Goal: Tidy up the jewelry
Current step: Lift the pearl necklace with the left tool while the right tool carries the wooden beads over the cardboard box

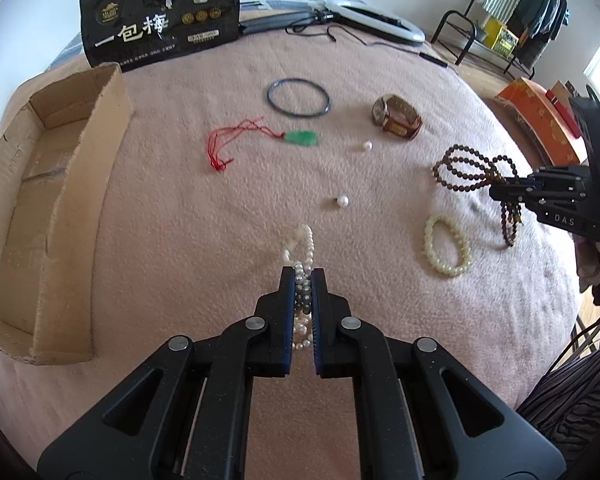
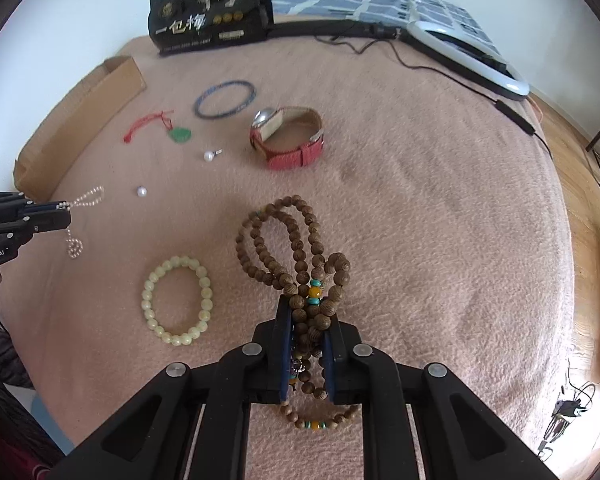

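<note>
My left gripper is shut on a white pearl necklace just above the pink blanket; it also shows in the right wrist view with the pearl necklace hanging from it. My right gripper is shut on a brown wooden bead string; it also shows in the left wrist view with the bead string. A cardboard box lies open at the left.
On the blanket lie a pale bead bracelet, a blue bangle, a green pendant on red cord, a watch and two loose pearls. A black package and a ring light lie at the far edge.
</note>
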A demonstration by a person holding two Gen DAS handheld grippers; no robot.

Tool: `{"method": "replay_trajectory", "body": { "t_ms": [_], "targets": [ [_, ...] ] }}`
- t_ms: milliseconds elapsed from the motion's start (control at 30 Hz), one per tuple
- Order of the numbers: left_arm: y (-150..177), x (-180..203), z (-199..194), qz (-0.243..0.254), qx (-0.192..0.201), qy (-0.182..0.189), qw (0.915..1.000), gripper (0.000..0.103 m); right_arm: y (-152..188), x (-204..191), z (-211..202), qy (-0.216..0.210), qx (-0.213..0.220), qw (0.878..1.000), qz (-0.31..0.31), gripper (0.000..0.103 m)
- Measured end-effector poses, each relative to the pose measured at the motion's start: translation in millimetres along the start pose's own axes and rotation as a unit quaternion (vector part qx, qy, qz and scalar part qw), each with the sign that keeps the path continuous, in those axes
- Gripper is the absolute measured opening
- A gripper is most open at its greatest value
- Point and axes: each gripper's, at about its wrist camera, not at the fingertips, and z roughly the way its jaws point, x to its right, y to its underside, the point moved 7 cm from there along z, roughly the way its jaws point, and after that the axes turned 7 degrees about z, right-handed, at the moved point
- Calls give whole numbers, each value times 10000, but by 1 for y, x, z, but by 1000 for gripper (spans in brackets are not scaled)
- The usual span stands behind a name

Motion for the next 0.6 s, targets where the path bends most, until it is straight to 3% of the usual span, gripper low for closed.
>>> {"method": "replay_trajectory", "body": {
  "t_ms": [600],
  "targets": [
    [-31, -22, -74, -347, 904, 18, 9953, 5, -31, -23, -68, -270, 775, 9964, 222, 11]
  ]
}}
